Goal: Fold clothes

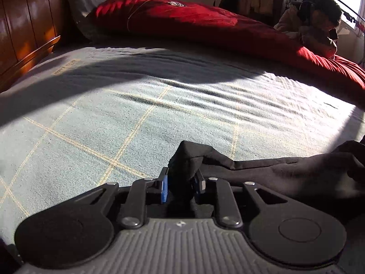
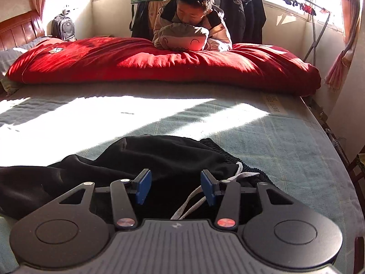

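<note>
- The black trousers (image 2: 159, 159) lie crumpled along the near edge of the bed, their long axis running left to right; the elastic waistband (image 2: 241, 159) with its pale drawstring (image 2: 194, 201) sits at the right end, and the legs trail off to the left.
- The left gripper (image 1: 182, 180) pinches a raised peak of the black cloth, apparently a leg end; the fabric stands up between its pads and the rest stretches away to the right.
- The right gripper (image 2: 175, 187) stands spread over the waist end, with black cloth and the drawstring lying in the gap but nothing clamped.
- The relation that matters, as I judge it: each end of the garment lies directly ahead of one gripper, so the right one is nearer the waistband and the left one already has the other end.
- The cloth is bunched rather than flat, so no fold can be read from its lie.
- Beyond lies the pale checked bedsheet (image 1: 136, 118) in strong sun, then a red quilt (image 2: 159, 64) at the far side, with a person (image 2: 194, 11) leaning on a cushion there.
- A wooden headboard (image 1: 22, 22) is at the far left.
</note>
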Demonstrator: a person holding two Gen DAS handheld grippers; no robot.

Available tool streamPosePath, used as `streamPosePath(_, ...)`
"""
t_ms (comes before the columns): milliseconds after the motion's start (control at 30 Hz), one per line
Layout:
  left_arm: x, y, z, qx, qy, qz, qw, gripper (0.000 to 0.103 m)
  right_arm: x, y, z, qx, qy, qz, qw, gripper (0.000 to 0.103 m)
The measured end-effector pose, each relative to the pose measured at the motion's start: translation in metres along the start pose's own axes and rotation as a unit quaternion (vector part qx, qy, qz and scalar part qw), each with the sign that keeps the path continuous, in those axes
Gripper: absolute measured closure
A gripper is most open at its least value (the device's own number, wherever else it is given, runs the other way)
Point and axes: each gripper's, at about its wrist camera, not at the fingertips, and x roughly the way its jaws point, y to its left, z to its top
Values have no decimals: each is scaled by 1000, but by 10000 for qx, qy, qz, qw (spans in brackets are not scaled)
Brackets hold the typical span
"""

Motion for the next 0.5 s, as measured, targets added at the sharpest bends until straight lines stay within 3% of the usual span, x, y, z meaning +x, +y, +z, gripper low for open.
streamPosePath(167, -30, -28, -7, 88, -104, 166, 9998, 62, 9, -24, -5, -105, -2, 214, 9997, 45)
streamPosePath(300, -61, -73, -14, 229, -180, 105, 9995, 59, 16, -45, -12, -180, 14, 404, 9990, 44)
streamPosePath(400, -73, -123, -20, 350, -120, -682, 9970, 48, 19, -54, -16, -262, 7, 702, 9972, 44)
streamPosePath(500, -70, -176, -29, 370, 137, -1745, 9839, 39, 23, -60, -20, -295, 12, 913, 9954, 43)
